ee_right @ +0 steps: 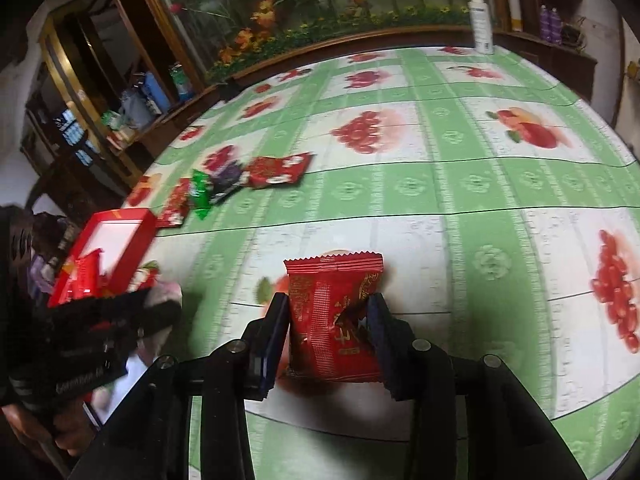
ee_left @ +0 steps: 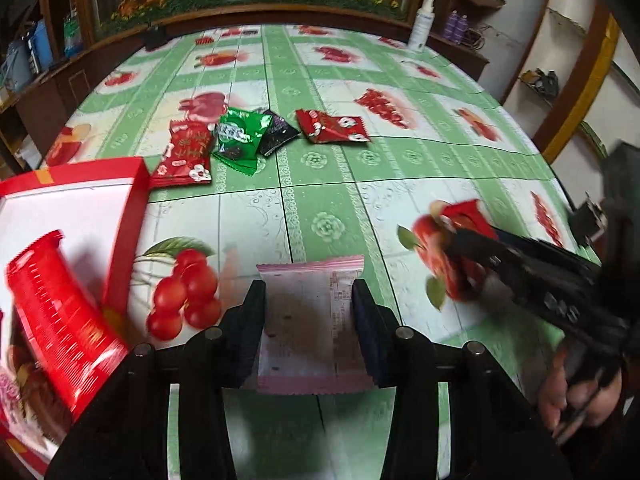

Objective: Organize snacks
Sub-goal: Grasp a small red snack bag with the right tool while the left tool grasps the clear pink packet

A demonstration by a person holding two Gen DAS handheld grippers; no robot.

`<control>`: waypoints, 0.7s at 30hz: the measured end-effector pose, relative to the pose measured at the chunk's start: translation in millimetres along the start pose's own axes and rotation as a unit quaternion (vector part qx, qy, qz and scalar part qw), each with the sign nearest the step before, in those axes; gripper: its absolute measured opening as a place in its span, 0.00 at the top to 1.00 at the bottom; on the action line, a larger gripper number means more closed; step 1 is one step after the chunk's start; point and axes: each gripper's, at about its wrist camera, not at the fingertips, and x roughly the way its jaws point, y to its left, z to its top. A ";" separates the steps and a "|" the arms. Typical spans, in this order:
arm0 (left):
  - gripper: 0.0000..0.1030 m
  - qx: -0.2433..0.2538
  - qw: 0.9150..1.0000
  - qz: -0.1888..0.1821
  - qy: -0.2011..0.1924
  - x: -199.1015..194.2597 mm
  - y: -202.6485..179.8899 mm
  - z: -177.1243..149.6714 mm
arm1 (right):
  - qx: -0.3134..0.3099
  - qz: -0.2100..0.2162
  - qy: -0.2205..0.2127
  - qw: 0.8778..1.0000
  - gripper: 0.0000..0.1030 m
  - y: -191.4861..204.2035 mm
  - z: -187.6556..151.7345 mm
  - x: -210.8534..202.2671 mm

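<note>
A pink packet [ee_left: 316,320] is pinched by the left tool [ee_left: 309,288]; a red packet [ee_right: 334,320] is seemingly clamped by the right tool [ee_right: 330,308] above the worktop [ee_right: 440,200].

Left gripper [ee_left: 309,300] is angled down at the table with both pads pinching the sides of a pink packet [ee_left: 310,320], fingers [ee_left: 250,332] pretty close together. Right gripper [ee_right: 330,320] is tilted down too, clamped on a red packet [ee_right: 334,320] that crumples a bit at the right pad. In the left wrist view you can see a hand [ee_left: 580,396] wrapped around the right gripper's handle, near right.
</note>
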 end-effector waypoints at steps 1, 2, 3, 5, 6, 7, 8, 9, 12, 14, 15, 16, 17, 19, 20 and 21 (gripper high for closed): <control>0.61 0.003 1.000 -0.001 -0.004 -3.4 0.3 -1.8 | 0.001 0.005 -0.001 1.000 0.60 1.8 -0.1 0.2; 0.61 0.006 1.000 -0.002 -0.008 -7.3 0.0 -4.4 | 0.002 0.009 -0.003 1.000 0.60 3.2 -0.2 0.2; 0.61 0.010 1.000 -0.003 -0.012 -11.5 0.2 -6.5 | 0.005 0.012 -0.005 1.000 0.60 4.1 -0.1 -0.4; 0.61 0.016 1.000 0.002 -0.027 -20.5 0.6 -9.9 | 0.012 0.028 -0.013 0.999 0.60 4.8 -0.1 -2.6; 0.61 0.017 0.999 0.004 -0.033 -23.3 1.4 -10.5 | 0.014 0.037 -0.016 0.999 0.60 5.3 -0.2 -3.5; 0.61 0.019 0.999 0.010 -0.043 -28.2 2.7 -11.5 | 0.016 0.045 -0.020 0.999 0.60 6.4 -0.5 -4.6; 0.61 0.020 0.999 0.013 -0.048 -31.7 3.9 -12.9 | 0.017 0.047 -0.023 0.998 0.60 6.9 -0.5 -5.5; 0.61 0.020 0.998 0.017 -0.055 -35.5 5.6 -14.1 | 0.018 0.051 -0.027 0.998 0.60 7.7 -0.9 -6.7; 0.61 0.022 0.997 0.029 -0.069 -42.7 9.3 -18.0 | 0.023 0.061 -0.038 0.997 0.60 8.7 -1.6 -10.6; 0.61 0.021 0.997 0.034 -0.072 -45.6 12.2 -23.0 | 0.022 0.067 -0.042 0.997 0.60 9.7 -1.8 -11.9; 0.61 0.021 0.996 0.037 -0.074 -46.0 12.1 -25.1 | 0.021 0.065 -0.041 0.997 0.60 10.1 -1.9 -11.8; 0.61 0.024 0.996 0.038 -0.075 -46.5 12.4 -27.0 | 0.022 0.062 -0.040 0.997 0.60 10.0 -1.8 -11.1; 0.61 0.027 0.996 0.039 -0.076 -46.6 11.5 -29.2 | 0.023 0.060 -0.039 0.997 0.60 9.9 -1.6 -10.4; 0.61 0.033 0.996 0.039 -0.078 -48.2 10.3 -32.6 | 0.024 0.059 -0.039 0.997 0.60 9.2 -1.5 -10.3; 0.61 0.035 0.995 0.040 -0.081 -49.7 10.2 -33.9 | 0.025 0.057 -0.039 0.997 0.60 9.1 -1.5 -10.4; 0.61 0.036 0.994 0.045 -0.087 -52.0 11.6 -33.9 | 0.025 0.058 -0.038 0.997 0.60 8.8 -1.2 -9.8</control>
